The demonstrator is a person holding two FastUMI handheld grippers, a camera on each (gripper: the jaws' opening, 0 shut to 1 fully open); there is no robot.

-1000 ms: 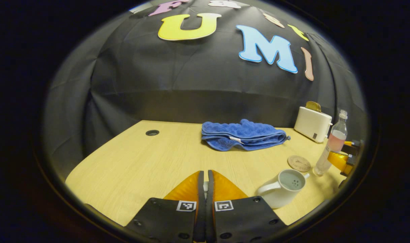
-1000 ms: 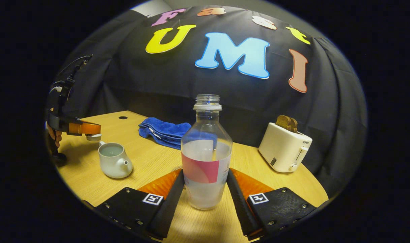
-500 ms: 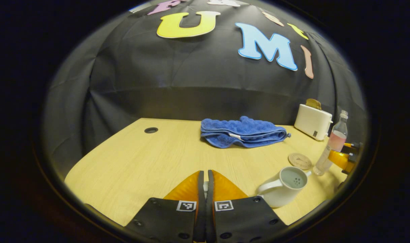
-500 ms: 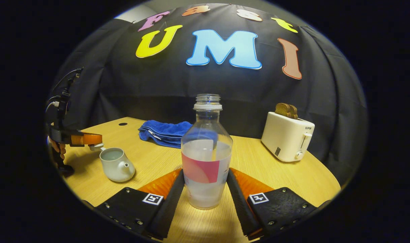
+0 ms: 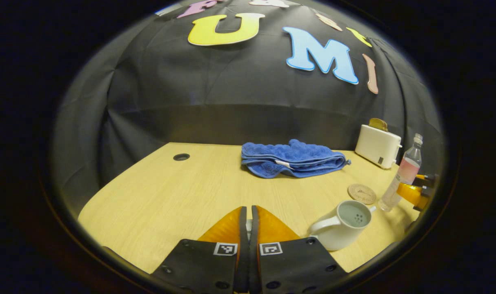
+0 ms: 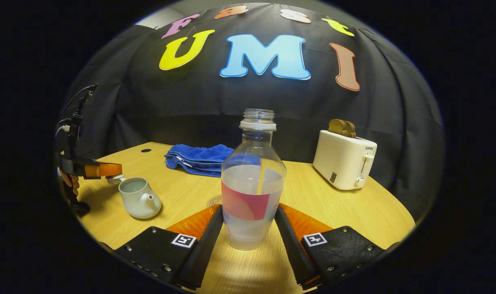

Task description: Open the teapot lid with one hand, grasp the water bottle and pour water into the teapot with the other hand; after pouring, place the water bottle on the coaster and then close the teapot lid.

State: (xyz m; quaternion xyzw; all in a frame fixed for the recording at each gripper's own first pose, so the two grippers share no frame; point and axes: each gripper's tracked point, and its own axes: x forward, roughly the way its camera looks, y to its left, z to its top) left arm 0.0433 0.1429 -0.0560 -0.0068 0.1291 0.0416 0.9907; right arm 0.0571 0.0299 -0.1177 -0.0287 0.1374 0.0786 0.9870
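Holding the bottle (image 6: 252,183) upright, your right hand-held gripper (image 6: 250,234) has a finger pressed on each side of it, low down near its base. The bottle has no cap and is about half full of water. It is above the surface (image 6: 333,212), and I cannot tell if its bottom touches.

Your left hand-held gripper (image 5: 248,228) has its fingers pinched nearly together on the small white lid (image 6: 114,178). In the right gripper view you can see that lid hanging just above and behind the teapot (image 6: 138,197). The teapot stands open on the surface, with water inside, its spout toward the bottle and its handle toward your left hand-held gripper.

In the left gripper view, the round coaster (image 5: 361,193) lies flat between the teapot and the towel side of the surface, just beside the bottle. In the right gripper view a bit of it peeks out behind the bottle's left side.

A folded blue towel (image 6: 199,158) lies farther back, well apart from the teapot. A white toaster (image 6: 344,159) with two slices of toast (image 6: 342,127) sticking up stands at the back on the right. A small dark hole (image 5: 181,157) is in the surface at the far left. Nothing lies between the bottle and the teapot.
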